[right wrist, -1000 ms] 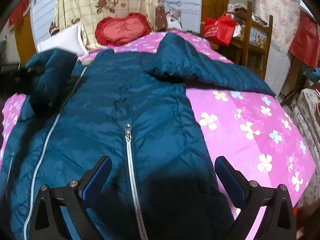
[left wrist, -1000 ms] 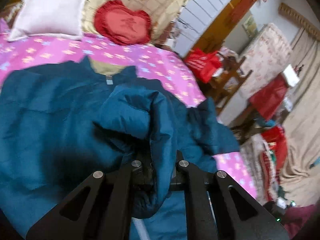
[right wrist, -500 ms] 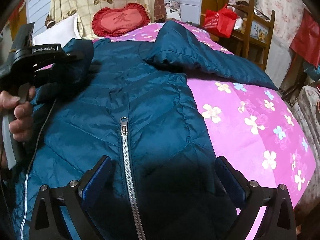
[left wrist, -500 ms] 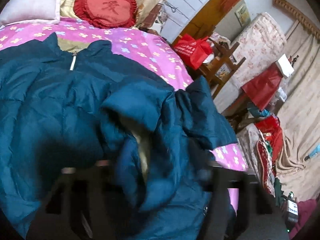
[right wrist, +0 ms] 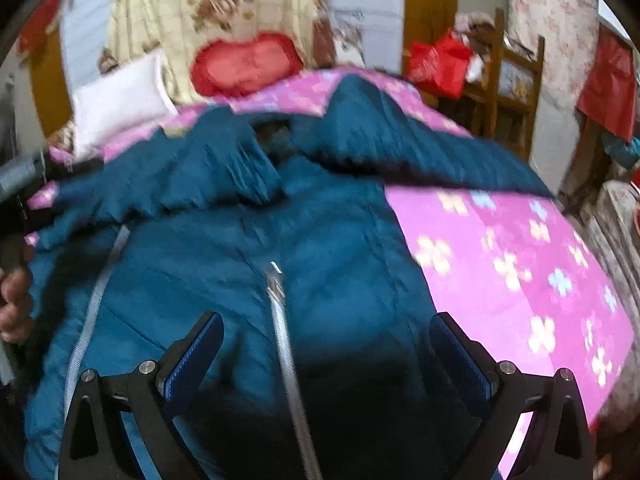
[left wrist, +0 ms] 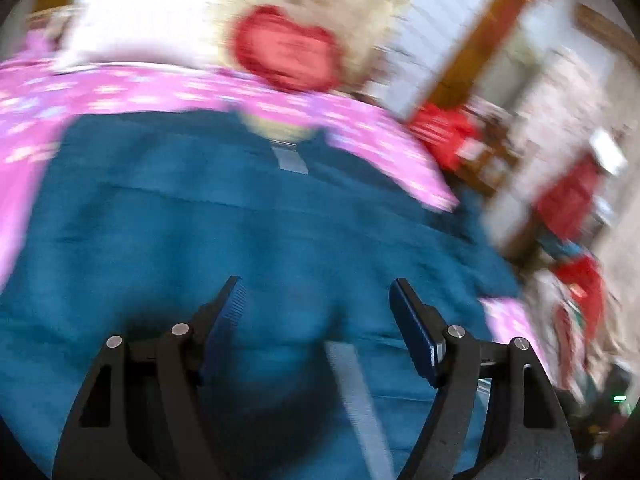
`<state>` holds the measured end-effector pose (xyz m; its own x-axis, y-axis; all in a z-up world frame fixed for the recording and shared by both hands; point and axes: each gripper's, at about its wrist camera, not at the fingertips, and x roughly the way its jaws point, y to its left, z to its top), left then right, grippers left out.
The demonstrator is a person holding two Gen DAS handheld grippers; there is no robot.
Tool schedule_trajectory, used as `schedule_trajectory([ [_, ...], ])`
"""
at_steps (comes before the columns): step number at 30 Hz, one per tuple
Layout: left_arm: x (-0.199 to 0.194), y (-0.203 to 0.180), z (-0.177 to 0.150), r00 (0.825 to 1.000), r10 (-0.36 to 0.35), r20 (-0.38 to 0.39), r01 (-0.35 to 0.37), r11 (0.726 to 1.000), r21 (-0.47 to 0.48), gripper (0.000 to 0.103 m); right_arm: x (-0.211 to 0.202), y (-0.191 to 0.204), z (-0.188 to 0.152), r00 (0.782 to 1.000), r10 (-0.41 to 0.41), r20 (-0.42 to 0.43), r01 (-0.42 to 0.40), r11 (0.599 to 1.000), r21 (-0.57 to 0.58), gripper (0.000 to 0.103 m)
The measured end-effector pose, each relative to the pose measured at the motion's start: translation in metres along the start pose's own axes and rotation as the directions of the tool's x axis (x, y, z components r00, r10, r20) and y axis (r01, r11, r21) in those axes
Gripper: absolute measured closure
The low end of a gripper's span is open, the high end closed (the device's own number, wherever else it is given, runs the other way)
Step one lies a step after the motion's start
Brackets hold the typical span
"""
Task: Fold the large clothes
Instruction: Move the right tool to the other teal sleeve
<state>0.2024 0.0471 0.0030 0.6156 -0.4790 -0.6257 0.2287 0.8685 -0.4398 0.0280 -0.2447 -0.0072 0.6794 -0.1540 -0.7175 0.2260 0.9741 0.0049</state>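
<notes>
Jacket [right wrist: 328, 248], teal, quilted, sleeve folded across chest

- The bed [right wrist: 520, 264] wears a pink cover printed with pale flowers, bare along its right side.
- A teal quilted jacket [right wrist: 328, 248] lies spread over the cover, front up, its silver zipper [right wrist: 286, 344] running down the middle.
- One sleeve [right wrist: 420, 152] stretches out to the right across the cover.
- At the head, a white pillow [right wrist: 116, 100] and a red heart-shaped cushion [right wrist: 244, 62] sit side by side.
</notes>
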Motion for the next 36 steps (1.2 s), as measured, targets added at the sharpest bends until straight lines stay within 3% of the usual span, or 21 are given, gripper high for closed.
schedule_trajectory([
  [1, -0.003, 0.018, 0.004, 0.996, 0.092, 0.019, -0.092, 0.995, -0.034, 0.028, 0.002, 0.002, 0.011, 1.0, 0.001, -0.006, -0.001, 1.0, -0.006, 0.0],
  [4, -0.006, 0.051, 0.007, 0.968, 0.247, 0.047, -0.239, 0.963, -0.124, 0.028, 0.017, 0.011, 0.052, 0.996, 0.083, -0.029, -0.083, 0.997, 0.005, 0.0],
  [6, -0.006, 0.066, 0.002, 0.965, 0.254, 0.069, -0.238, 0.954, -0.181, 0.028, 0.032, 0.016, 0.078, 0.994, 0.111, -0.008, -0.11, 0.994, 0.015, 0.0],
  [9, -0.007, 0.069, -0.009, 0.963, 0.245, 0.113, -0.225, 0.96, -0.167, 0.028, 0.078, 0.024, 0.11, 0.983, 0.178, -0.033, -0.178, 0.984, 0.021, 0.0],
  [10, -0.006, 0.069, -0.011, 0.964, 0.238, 0.12, -0.217, 0.962, -0.164, 0.028, 0.095, 0.028, 0.114, 0.975, 0.213, -0.056, -0.212, 0.977, 0.023, 0.0],
  [12, -0.009, 0.076, -0.015, 0.966, 0.221, 0.134, -0.194, 0.963, -0.188, 0.028, 0.13, 0.033, 0.115, 0.939, 0.31, -0.151, -0.307, 0.951, 0.046, 0.001],
  [13, -0.012, 0.077, -0.016, 0.965, 0.218, 0.147, -0.188, 0.962, -0.196, 0.028, 0.148, 0.034, 0.114, 0.933, 0.302, -0.194, -0.296, 0.953, 0.062, 0.006],
  [15, -0.015, 0.079, -0.016, 0.964, 0.216, 0.155, -0.179, 0.959, -0.219, 0.028, 0.166, 0.033, 0.116, 0.924, 0.314, -0.217, -0.305, 0.949, 0.073, 0.028],
  [16, -0.016, 0.08, -0.016, 0.965, 0.211, 0.155, -0.173, 0.959, -0.223, 0.028, 0.169, 0.029, 0.122, 0.923, 0.329, -0.198, -0.319, 0.944, 0.083, 0.053],
  [17, -0.016, 0.08, -0.016, 0.966, 0.21, 0.153, -0.173, 0.959, -0.222, 0.028, 0.172, 0.027, 0.128, 0.909, 0.372, -0.187, -0.36, 0.928, 0.1, 0.073],
  [18, -0.015, 0.079, -0.015, 0.966, 0.21, 0.149, -0.175, 0.96, -0.217, 0.028, 0.173, 0.027, 0.133, 0.903, 0.39, -0.179, -0.379, 0.921, 0.093, 0.078],
  [19, -0.015, 0.076, -0.013, 0.967, 0.208, 0.148, -0.175, 0.962, -0.212, 0.028, 0.172, 0.032, 0.141, 0.918, 0.36, -0.164, -0.36, 0.932, 0.031, 0.081],
  [21, -0.013, 0.072, -0.012, 0.966, 0.214, 0.143, -0.184, 0.962, -0.201, 0.028, 0.172, 0.036, 0.149, 0.93, 0.341, -0.135, -0.348, 0.937, -0.035, 0.082],
  [23, -0.013, 0.072, -0.012, 0.968, 0.206, 0.143, -0.176, 0.964, -0.197, 0.028, 0.189, 0.028, 0.148, 0.935, 0.305, -0.183, -0.312, 0.95, -0.01, 0.082],
  [27, -0.011, 0.075, -0.011, 0.969, 0.208, 0.135, -0.177, 0.961, -0.213, 0.028, 0.197, 0.0, 0.134, 0.904, 0.391, -0.171, -0.367, 0.917, 0.155, 0.08],
  [30, -0.01, 0.079, -0.011, 0.968, 0.216, 0.126, -0.184, 0.956, -0.229, 0.028, 0.184, -0.009, 0.134, 0.883, 0.44, -0.165, -0.4, 0.888, 0.225, 0.071],
  [31, -0.01, 0.079, -0.011, 0.968, 0.218, 0.125, -0.185, 0.955, -0.231, 0.028, 0.172, -0.011, 0.135, 0.889, 0.437, -0.138, -0.403, 0.889, 0.219, 0.07],
  [32, -0.01, 0.079, -0.011, 0.967, 0.222, 0.124, -0.19, 0.955, -0.229, 0.028, 0.156, -0.015, 0.138, 0.91, 0.406, -0.084, -0.384, 0.902, 0.198, 0.068],
  [34, -0.01, 0.078, -0.011, 0.964, 0.235, 0.124, -0.204, 0.953, -0.224, 0.028, 0.12, -0.019, 0.142, 0.962, 0.266, 0.062, -0.272, 0.949, 0.158, 0.057],
  [35, -0.009, 0.077, -0.011, 0.963, 0.241, 0.122, -0.211, 0.953, -0.219, 0.028, 0.108, -0.019, 0.143, 0.966, 0.227, 0.122, -0.244, 0.958, 0.151, 0.055],
  [36, -0.009, 0.077, -0.011, 0.962, 0.245, 0.121, -0.216, 0.952, -0.216, 0.028, 0.099, -0.014, 0.146, 0.957, 0.237, 0.169, -0.261, 0.956, 0.135, 0.055],
])
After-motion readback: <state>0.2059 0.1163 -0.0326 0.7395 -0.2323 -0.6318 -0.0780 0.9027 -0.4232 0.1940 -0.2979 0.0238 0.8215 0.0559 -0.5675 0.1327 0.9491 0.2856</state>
